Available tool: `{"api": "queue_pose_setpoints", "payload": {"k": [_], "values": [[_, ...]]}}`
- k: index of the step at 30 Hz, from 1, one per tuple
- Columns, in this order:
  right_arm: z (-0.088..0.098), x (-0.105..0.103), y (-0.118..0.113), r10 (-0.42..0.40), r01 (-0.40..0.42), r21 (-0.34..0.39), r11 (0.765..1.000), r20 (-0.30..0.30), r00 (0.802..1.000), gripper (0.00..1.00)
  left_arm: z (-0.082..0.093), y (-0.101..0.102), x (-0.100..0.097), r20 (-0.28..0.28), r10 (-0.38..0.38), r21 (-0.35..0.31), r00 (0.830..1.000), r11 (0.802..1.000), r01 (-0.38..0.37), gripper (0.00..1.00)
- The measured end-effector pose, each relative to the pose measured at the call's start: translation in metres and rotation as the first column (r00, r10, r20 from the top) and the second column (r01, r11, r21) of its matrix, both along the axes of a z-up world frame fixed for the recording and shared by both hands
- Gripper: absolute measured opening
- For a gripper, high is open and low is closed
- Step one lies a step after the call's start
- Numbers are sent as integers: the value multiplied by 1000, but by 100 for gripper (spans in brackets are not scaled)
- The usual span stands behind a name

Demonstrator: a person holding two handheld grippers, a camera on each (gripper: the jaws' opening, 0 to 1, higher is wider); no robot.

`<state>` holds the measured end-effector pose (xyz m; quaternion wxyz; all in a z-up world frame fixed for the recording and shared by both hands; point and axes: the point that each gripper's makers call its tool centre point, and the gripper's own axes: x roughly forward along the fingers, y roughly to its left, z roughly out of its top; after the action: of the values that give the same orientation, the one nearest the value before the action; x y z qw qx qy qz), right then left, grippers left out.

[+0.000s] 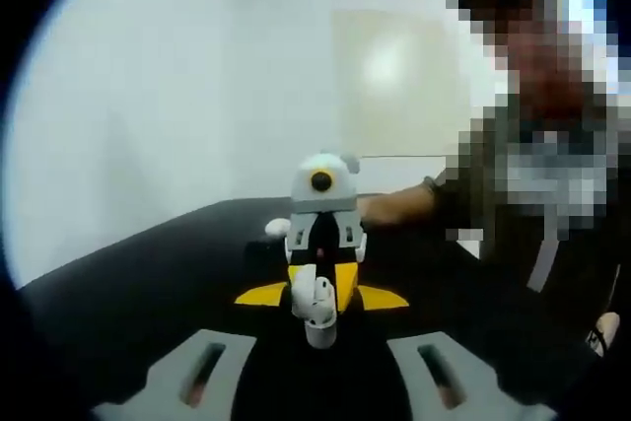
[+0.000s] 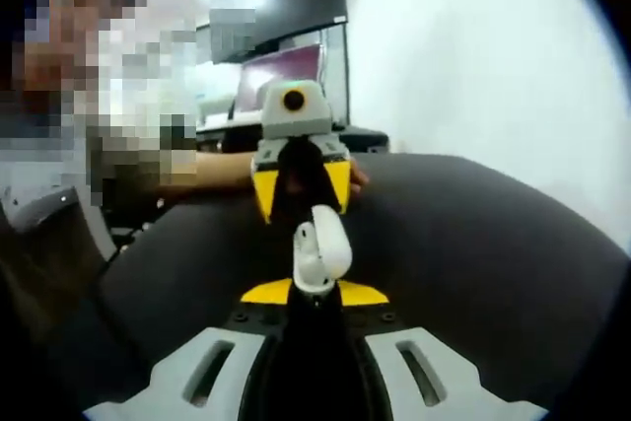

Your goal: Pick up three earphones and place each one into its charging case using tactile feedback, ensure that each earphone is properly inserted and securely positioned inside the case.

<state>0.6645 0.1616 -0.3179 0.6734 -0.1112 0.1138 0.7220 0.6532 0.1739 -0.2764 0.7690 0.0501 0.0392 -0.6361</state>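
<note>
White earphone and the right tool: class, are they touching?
Touching. In the right gripper view, the white earphone stands upright with its base pinched between the yellow tips of the right tool.

Black table; white wall; monitor behind; seated person's forearm.

The left gripper has its grey jaws spread apart at the bottom of the left gripper view. Ahead, over the black table, the right gripper faces this way, its yellow-tipped jaws closed on a white earphone. A person's arm reaches behind it.
</note>
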Motion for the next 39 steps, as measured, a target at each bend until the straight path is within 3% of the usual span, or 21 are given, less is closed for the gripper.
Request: {"api": "queue_pose_setpoints", "payload": {"k": [5,7,8,11,13,15,18,21,24,29,39], "values": [[0,0,0,-2,2,1,1000,-3,1000,17,5,-2,-5,-38,-21,-43,999,999,20,21],[0,1,0,-8,8,1,1000,-8,1000,17,-2,-3,-13,-100,-65,-8,993,998,64,11],[0,0,0,-7,7,0,1000,-1,1000,17,-8,-3,-12,-95,-59,23,994,998,62,11],[0,0,0,-4,4,2,1000,19,1000,17,0,-4,-7,-73,-42,-3,996,999,42,18],[1,0,0,-2,2,3,1000,18,1000,17,14,1,-3,-99,-18,-90,995,996,9,22],[1,0,0,-1,1,4,1000,21,1000,17,19,7,8,-139,29,-128,990,991,-47,30],[2,0,0,1,-1,5,1000,32,999,17,9,3,9,-191,31,-86,981,995,-48,43],[2,0,0,1,-1,5,1000,36,999,17,-4,-5,1,-229,12,-21,973,1000,-17,47],[3,1,0,0,0,4,1000,35,999,17,-17,-10,-1,-215,13,51,976,999,-3,47],[3,2,0,-7,7,-1,1000,1,1000,17,-12,-7,-6,-172,-20,36,985,999,27,44],[2,2,-1,-13,13,-3,1000,-26,1000,16,-6,-7,-10,-156,-36,5,987,999,37,41]]}}
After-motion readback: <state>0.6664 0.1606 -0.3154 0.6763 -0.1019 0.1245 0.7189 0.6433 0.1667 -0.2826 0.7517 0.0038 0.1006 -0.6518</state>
